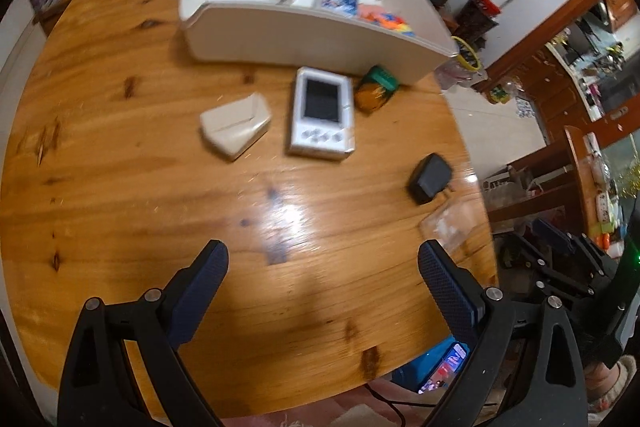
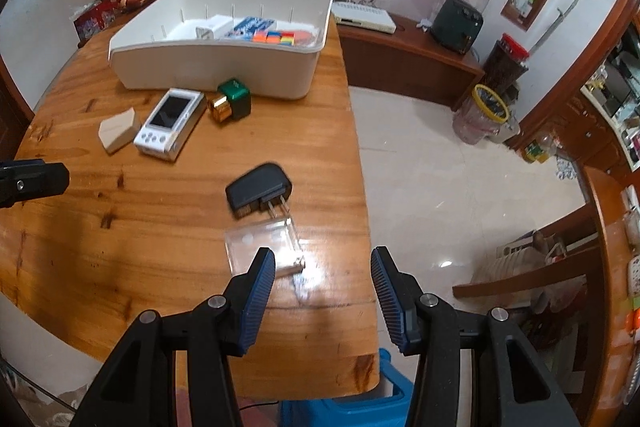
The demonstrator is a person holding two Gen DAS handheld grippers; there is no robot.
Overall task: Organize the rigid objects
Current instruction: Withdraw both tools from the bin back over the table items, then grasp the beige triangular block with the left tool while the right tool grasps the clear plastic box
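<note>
on the wooden tabletop [image 2: 100, 227] stands a long white bin [image 2: 224, 67] with thin dividers inside; it holds a white box [image 2: 210, 29], a blue packet [image 2: 252, 25] and a colourful cube [image 2: 276, 37].

in front of the bin lie the loose things. a white handheld game console [image 2: 170, 123] with a dark screen and round buttons lies flat. just beside it, on the left in the right wrist view, is a small beige box [image 2: 118, 133] with slanted corners. on the other side of the console, close to the bin wall, is a dark green box with a gold cap [image 2: 234, 101], lying on its side. nearer to the camera there is a black charger plug [image 2: 258, 189] with two metal pins, and its pins point to a clear plastic case [image 2: 264, 243], which is flat on the tabletop near the edge.

the right gripper [image 2: 323, 267] is above the clear case; its blue fingers [image 2: 260, 291] stand moderately apart and nothing is between them. the left gripper [image 1: 322, 259] hangs over bare wood with its fingers [image 1: 200, 291] spread wide and empty.
</note>
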